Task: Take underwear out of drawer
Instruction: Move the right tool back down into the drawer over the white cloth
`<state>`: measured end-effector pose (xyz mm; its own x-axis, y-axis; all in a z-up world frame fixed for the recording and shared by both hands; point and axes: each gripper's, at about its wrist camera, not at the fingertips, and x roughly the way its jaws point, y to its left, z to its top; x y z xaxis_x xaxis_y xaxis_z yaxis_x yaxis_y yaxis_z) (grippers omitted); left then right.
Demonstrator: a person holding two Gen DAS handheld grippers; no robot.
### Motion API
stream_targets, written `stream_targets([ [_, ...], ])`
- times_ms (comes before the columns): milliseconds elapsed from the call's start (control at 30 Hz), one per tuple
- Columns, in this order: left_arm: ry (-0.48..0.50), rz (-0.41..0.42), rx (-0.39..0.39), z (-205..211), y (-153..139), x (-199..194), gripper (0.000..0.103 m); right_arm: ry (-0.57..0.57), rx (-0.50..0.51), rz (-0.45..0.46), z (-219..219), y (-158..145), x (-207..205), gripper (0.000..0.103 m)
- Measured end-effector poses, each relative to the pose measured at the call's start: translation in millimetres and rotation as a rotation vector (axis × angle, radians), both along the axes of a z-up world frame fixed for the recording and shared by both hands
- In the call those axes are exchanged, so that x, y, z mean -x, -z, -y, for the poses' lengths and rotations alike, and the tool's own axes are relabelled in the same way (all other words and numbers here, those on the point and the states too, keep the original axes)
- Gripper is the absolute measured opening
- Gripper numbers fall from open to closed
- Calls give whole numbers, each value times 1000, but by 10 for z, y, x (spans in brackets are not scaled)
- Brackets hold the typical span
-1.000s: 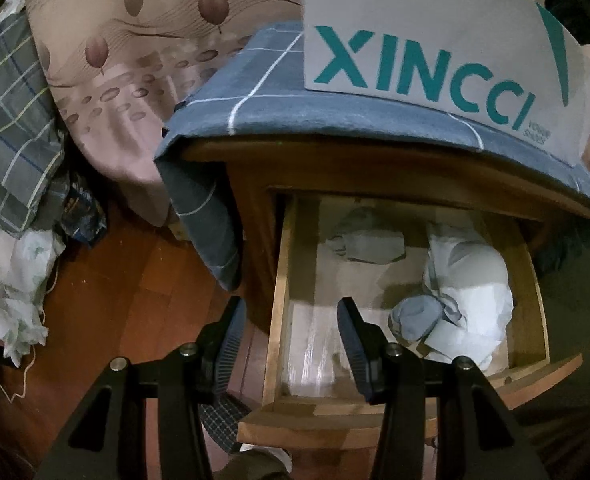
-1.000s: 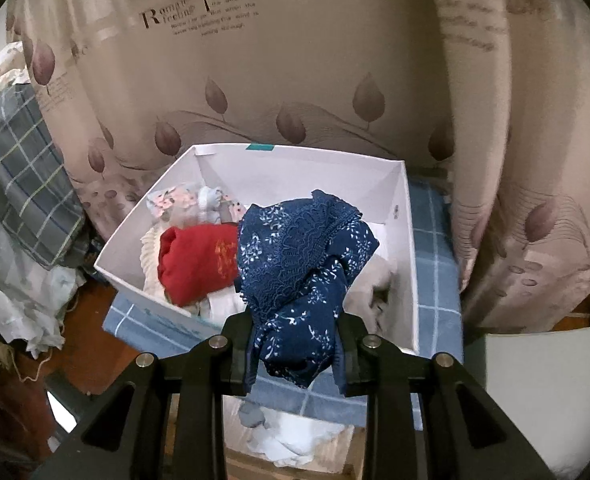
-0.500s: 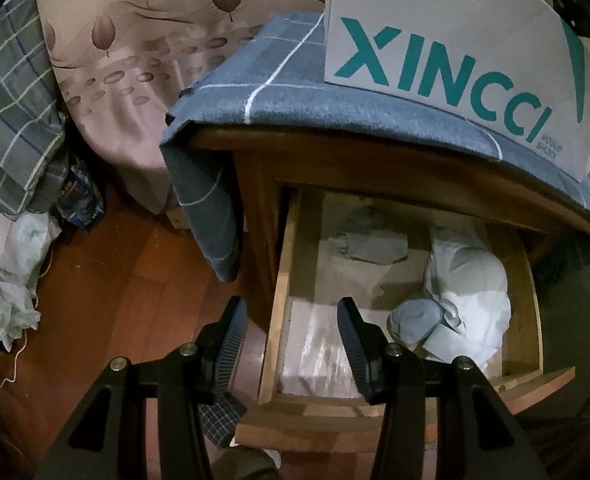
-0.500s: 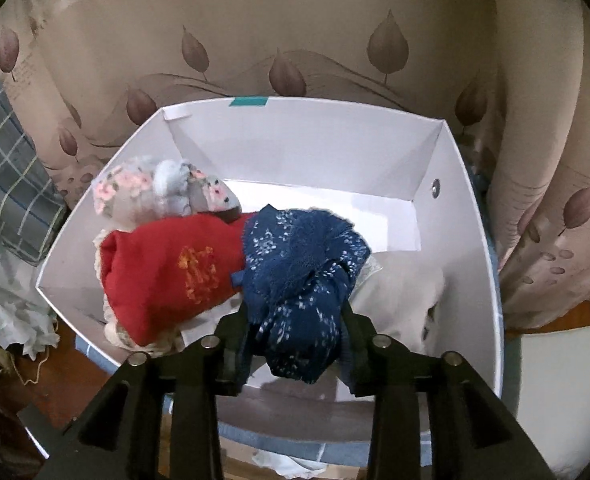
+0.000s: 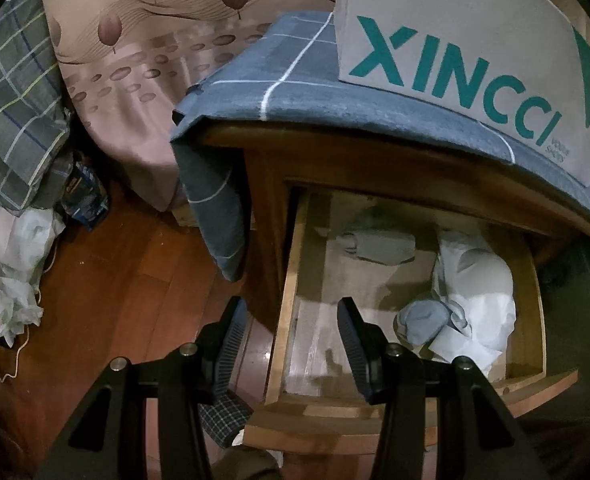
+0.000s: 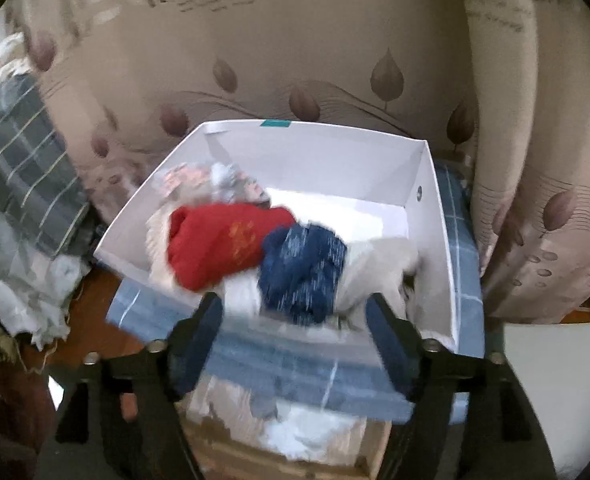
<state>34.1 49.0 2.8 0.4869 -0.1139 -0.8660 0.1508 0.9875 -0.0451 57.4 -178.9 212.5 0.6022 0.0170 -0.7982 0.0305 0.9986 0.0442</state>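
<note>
Since a second ago, right tongs [image 6: 295, 332] no longer clamped on the dark blue floral underwear [image 6: 303, 272]: jaws opening now, nothing between them, the garment dropped into the white box [image 6: 431, 216] and lying bunched between a red garment [image 6: 219, 244] and a pale beige piece [image 6: 379, 268]. Also in the box, at the far left, a floral pink-grey bundle [image 6: 211, 180], much blurred. Box standing on the blue checked cloth [image 5: 335, 96] over the wooden nightstand, with the open drawer [image 5: 291, 280] below. Left tongs [image 5: 291, 344] unchanged, jaws apart and empty, straddling the left wall of the drawer without touching it, as far as can be told. Left in the drawer: a grey folded piece [image 5: 383, 246] toward the back, a grey-blue rolled piece [image 5: 425, 322] near the front right, touching a white crumpled heap [image 5: 483, 300]; whether that heap is underwear or paper, cannot tell. By judgement, all light, soft and limp, not fragile, likely to sag and unroll when lifted. Best taken at the thick middle of a roll or fold, not at a thin edge, which could slip out. Care needed not to catch the white heap together with the rolled piece.
</note>
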Motion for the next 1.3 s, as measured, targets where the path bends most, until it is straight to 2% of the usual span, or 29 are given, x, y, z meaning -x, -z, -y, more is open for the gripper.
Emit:
stream_targets([
  [100, -8, -2, 4, -25, -1, 11, 48, -39, 14, -47, -47, 83, 296, 77],
  [200, -7, -5, 6, -28, -5, 14, 48, -51, 10, -113, -67, 309, 533, 80],
  [400, -12, -14, 9, -37, 2, 10, 48, -14, -35, -290, -23, 1119, 691, 81],
  [567, -23, -27, 15, -59, 19, -5, 48, 24, -86, -437, -41, 1794, 601, 81],
  [633, -25, -28, 21, -57, 21, -12, 48, 22, -65, -464, -80, 2015, 534, 81],
  [833, -7, -39, 15, -14, 41, -21, 48, -47, 133, -466, -247, 2379, 415, 82],
  [1067, 3, -53, 24, 20, 59, -27, 48, -23, 160, -457, -277, 2571, 186, 86],
  [1233, -2, -66, 32, 8, 75, -39, 48, -106, 316, -485, -391, 2757, 66, 90],
  [1300, 0, -73, 41, 2, 77, -42, 48, -128, 380, -456, -434, 2777, 49, 94],
])
